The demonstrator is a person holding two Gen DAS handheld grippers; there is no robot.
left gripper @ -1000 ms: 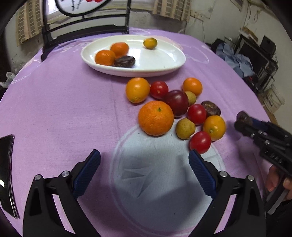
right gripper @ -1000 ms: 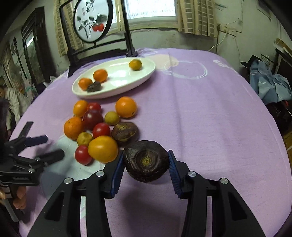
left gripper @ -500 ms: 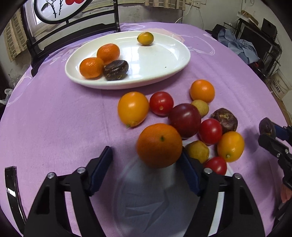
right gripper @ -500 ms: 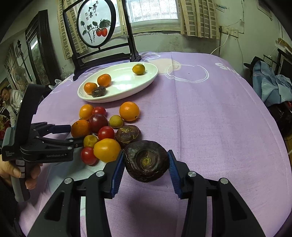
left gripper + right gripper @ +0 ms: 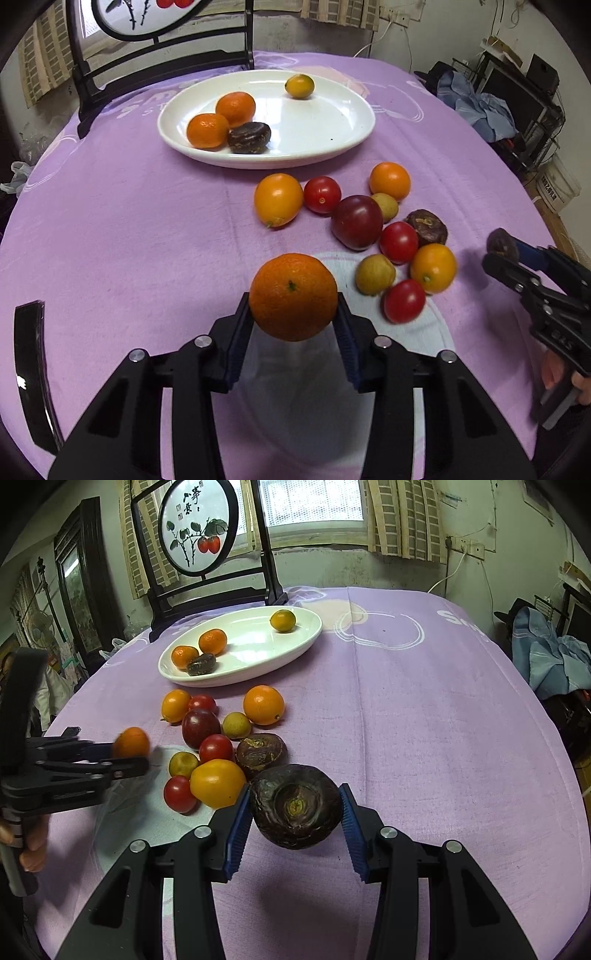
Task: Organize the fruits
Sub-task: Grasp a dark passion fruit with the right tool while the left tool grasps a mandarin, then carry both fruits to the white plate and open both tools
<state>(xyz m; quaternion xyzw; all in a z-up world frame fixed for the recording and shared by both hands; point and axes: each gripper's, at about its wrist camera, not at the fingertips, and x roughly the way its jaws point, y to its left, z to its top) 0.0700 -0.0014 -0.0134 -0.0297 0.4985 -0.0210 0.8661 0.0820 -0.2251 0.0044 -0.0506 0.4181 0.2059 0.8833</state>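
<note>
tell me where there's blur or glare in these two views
Left wrist view: the red tomato nearest the gripper is smeared by motion, and the white oval plate shows soft window glare. Right wrist view: the small orange mandarin in the left gripper is blurred; both views bend straight lines, fisheye style.

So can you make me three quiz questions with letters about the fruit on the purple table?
1. Where is the white plate?
A. beyond the loose fruit
B. on the chair
C. under the right gripper

2. How many fruits lie on the plate?
A. two
B. four
C. seven

3. What is between the jaws of the left gripper?
A. a red tomato
B. nothing
C. an orange mandarin

Answers: 1 A, the plate sits farther back than the pile. 2 B, two mandarins, one dark fruit, one small yellow one. 3 C, the closing jaws have the mandarin between them.
</note>
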